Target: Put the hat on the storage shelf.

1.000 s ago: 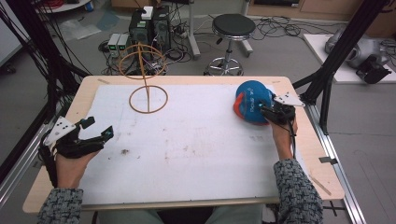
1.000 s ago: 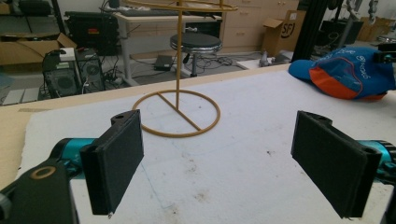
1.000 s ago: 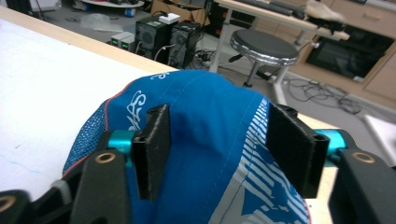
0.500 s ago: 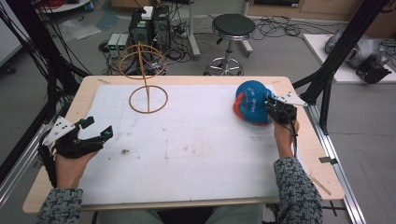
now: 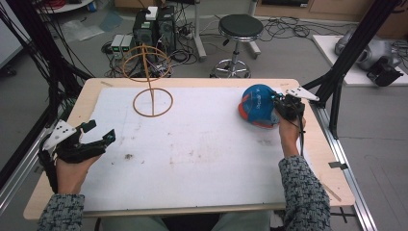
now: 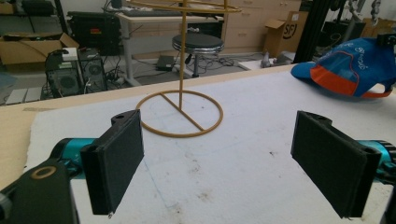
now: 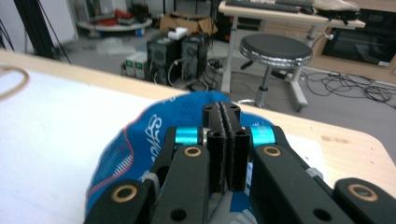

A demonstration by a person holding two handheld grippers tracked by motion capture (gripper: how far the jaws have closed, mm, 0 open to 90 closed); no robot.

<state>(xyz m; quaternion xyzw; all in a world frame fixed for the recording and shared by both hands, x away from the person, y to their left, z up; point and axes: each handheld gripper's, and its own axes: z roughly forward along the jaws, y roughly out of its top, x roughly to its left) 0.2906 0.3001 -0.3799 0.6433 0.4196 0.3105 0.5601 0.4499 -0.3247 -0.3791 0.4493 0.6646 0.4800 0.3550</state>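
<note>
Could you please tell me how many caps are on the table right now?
1. The blue and orange cap lies at the table's far right, with the right hand-held gripper at its side. None appears hidden elsewhere.

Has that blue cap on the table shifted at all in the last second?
No. The blue cap sits in the same spot beside the table's right edge, with the right gripper shut on it.

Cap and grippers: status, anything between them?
Right gripper shut on blue cap. Left gripper open, empty. Wire stand upright, far left. Mat between clear.
</note>
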